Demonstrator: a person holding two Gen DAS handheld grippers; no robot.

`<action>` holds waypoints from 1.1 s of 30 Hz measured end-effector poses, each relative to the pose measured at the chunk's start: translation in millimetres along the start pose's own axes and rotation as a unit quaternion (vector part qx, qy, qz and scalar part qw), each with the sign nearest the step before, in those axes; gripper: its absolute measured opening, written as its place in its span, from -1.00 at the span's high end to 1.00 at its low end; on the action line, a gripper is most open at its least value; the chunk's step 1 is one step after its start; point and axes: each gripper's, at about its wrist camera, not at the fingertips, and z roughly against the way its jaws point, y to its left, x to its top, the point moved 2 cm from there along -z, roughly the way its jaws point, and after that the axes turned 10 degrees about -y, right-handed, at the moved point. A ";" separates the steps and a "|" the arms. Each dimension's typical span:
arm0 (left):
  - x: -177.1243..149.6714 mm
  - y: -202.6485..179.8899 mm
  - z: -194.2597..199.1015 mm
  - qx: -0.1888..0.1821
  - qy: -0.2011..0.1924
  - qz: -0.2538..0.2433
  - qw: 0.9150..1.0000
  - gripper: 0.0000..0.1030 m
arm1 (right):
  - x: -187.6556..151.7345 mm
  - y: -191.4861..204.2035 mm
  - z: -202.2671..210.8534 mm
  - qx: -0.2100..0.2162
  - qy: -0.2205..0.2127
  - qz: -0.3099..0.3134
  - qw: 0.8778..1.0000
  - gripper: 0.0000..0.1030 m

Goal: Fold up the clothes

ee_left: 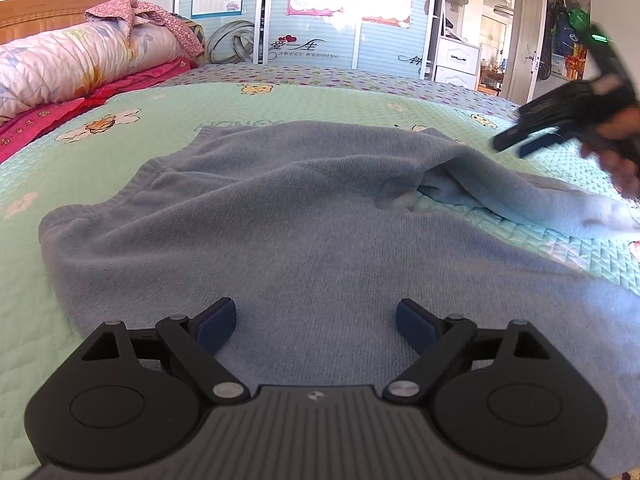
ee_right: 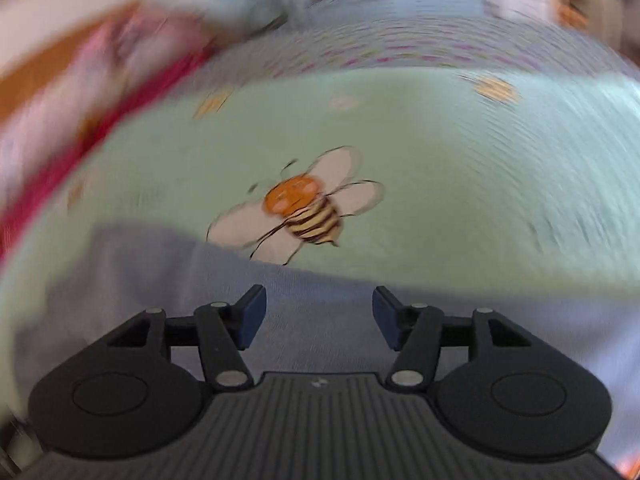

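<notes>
The left gripper (ee_left: 316,326) hangs over the near part of a grey-blue sweater (ee_left: 280,216) with its fingers wide apart and nothing between them. The sweater lies flat on a green quilt (ee_left: 340,104), one sleeve (ee_left: 532,196) stretching toward 3 o'clock. The right gripper (ee_right: 319,316) is also spread open and empty above the sweater's edge, a printed bee (ee_right: 304,204) at 12 o'clock from it; this view is blurred.
</notes>
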 end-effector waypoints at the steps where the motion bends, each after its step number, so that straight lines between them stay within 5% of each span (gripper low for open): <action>1: -0.2 -0.2 -0.3 -0.001 0.000 -0.001 1.000 -0.78 | 4.3 8.5 -12.2 0.013 0.018 0.041 0.999 -0.18; 6: -0.5 0.4 -0.6 -0.004 0.000 0.000 1.000 -0.82 | 17.5 32.8 -56.0 0.053 0.054 0.139 0.987 -0.10; 7: -0.5 0.4 -0.5 -0.004 0.000 0.001 1.000 -0.82 | 16.0 35.1 -63.3 0.053 0.073 0.151 0.984 0.72; 8: -0.5 0.4 -0.4 -0.005 0.000 0.001 1.000 -0.82 | 14.5 37.4 -70.5 0.053 0.091 0.163 0.981 0.90; 11: -0.8 0.0 -0.1 -0.005 -0.001 0.000 1.000 -0.82 | 26.5 16.2 -72.8 0.005 0.065 0.132 0.989 0.96; 14: -0.9 0.4 -0.6 -0.005 -0.001 0.000 1.000 -0.82 | 31.0 -3.5 -66.3 -0.053 0.019 0.075 0.996 0.90; 16: -0.6 1.1 -0.6 -0.006 -0.001 0.002 1.000 -0.82 | 24.2 2.8 -55.0 -0.072 0.002 0.068 0.995 0.67; 17: -0.4 1.6 -0.5 -0.006 -0.001 0.003 1.000 -0.82 | 20.2 5.3 -41.2 -0.090 -0.022 0.051 0.994 0.54; 19: 0.2 2.6 -0.1 -0.008 -0.001 0.006 1.000 -0.82 | 11.8 9.3 -11.8 -0.128 -0.073 0.010 0.989 -0.07; 22: 2.9 6.4 2.9 -0.012 -0.006 0.020 1.000 -0.82 | -31.1 3.3 50.0 -0.087 -0.118 -0.147 0.978 -0.09; 26: 10.5 20.1 18.5 -0.008 -0.040 0.064 0.997 -0.81 | -115.4 26.1 137.6 -0.060 -0.129 -0.246 0.959 -0.10; 30: 24.2 58.4 42.4 0.066 -0.073 0.124 0.987 -0.82 | -191.7 60.2 217.0 -0.066 -0.129 -0.327 0.934 -0.19; 33: 31.2 107.6 48.6 0.135 -0.046 0.203 0.969 -0.82 | -233.1 62.7 254.3 -0.082 -0.124 -0.396 0.906 -0.22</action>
